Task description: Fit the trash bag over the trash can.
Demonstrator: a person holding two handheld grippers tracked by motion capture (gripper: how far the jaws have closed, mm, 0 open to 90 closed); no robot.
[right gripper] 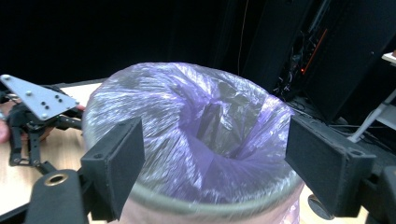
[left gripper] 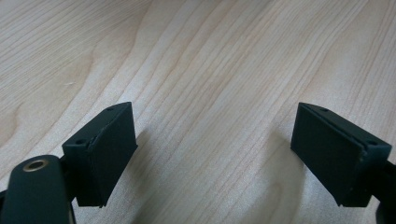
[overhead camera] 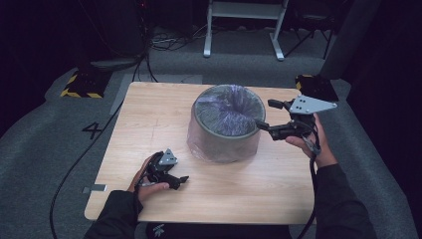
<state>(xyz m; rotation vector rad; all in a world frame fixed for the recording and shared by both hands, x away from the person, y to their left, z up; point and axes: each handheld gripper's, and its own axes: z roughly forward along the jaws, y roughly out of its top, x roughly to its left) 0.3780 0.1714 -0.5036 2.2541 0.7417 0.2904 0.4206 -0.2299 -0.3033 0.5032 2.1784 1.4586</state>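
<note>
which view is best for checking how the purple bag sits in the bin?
The right gripper view: the purple bag is close up, folded over the bin's rim and sagging into the middle. The high view shows the whole bin but smaller. The left gripper view shows the wooden table.

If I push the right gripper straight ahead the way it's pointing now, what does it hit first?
Most likely the purple bag lining the bin. The right gripper, jaws open, faces the bag's mouth just above the rim, so it would meet the bunched plastic first, though depth is hard to judge.
</note>
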